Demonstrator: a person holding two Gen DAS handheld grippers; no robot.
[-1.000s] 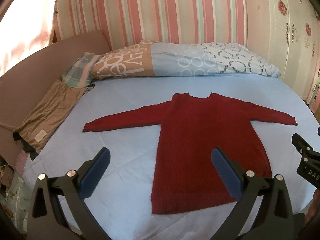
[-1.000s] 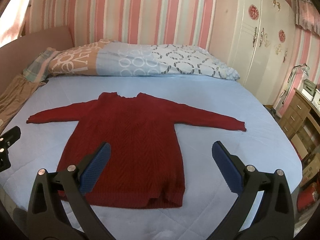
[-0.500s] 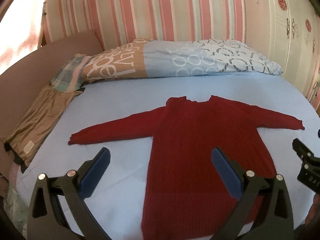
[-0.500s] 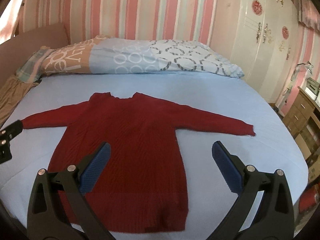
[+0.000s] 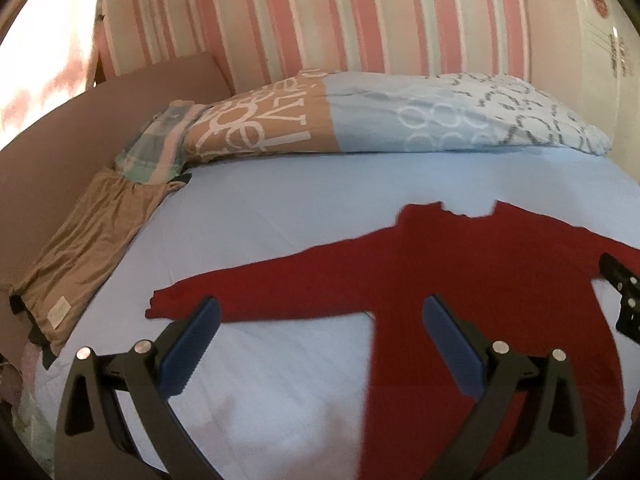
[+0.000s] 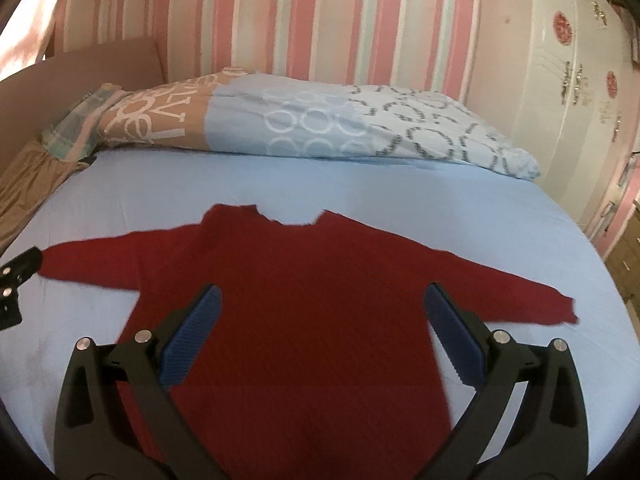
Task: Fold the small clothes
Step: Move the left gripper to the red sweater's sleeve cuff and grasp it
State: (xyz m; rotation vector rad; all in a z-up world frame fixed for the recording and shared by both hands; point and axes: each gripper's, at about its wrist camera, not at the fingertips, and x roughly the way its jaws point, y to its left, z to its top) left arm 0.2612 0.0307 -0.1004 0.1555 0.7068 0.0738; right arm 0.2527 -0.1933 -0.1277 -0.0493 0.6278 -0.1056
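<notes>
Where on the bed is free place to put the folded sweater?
Bare sheet lies between the quilt and the red sweater collar, and below its left sleeve. The brown garment crowds the left edge.

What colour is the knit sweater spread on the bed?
Dark red, one solid colour: the long-sleeved knit sweater shows best in the right wrist view.

Two handheld grippers, alike: left black plastic two-finger gripper [image 5: 318, 338] and right black plastic two-finger gripper [image 6: 320, 334], with ridged blue rubber pads [image 6: 190, 338], round silver screws [image 6: 143, 336] and slotted cut-outs in curved black arms.
</notes>
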